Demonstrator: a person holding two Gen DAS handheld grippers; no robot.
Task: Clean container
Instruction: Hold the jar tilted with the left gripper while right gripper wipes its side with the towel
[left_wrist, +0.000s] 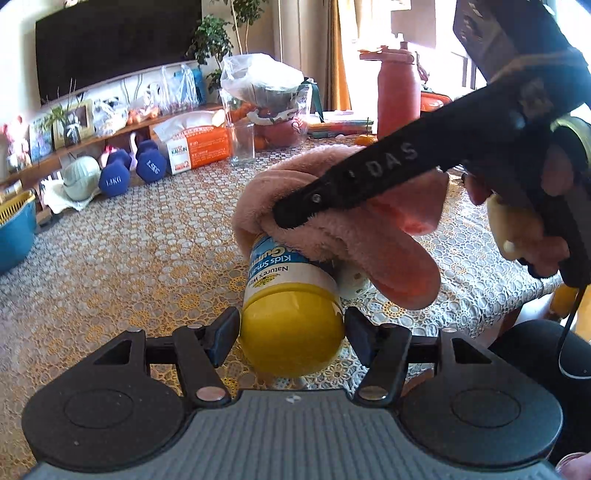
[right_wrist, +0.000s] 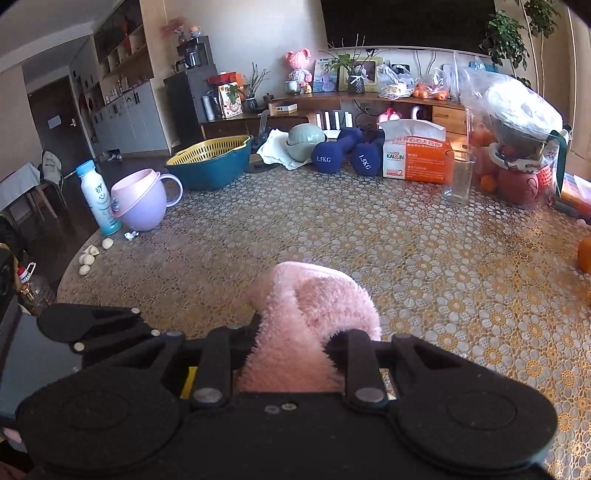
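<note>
Left hand-held gripper (left_wrist: 291, 332) clamping bottle (left_wrist: 291, 295) by its yellow cap, right hand-held gripper (right_wrist: 290, 341) pinching pink cloth (right_wrist: 314, 310) against bottle, above surface (left_wrist: 129, 258)

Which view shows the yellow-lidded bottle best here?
The left wrist view. There the bottle lies on its side with its yellow lid clamped in the left gripper, label readable, far end wrapped in the pink cloth. The right wrist view shows only the cloth in its own jaws; the bottle is hidden.
</note>
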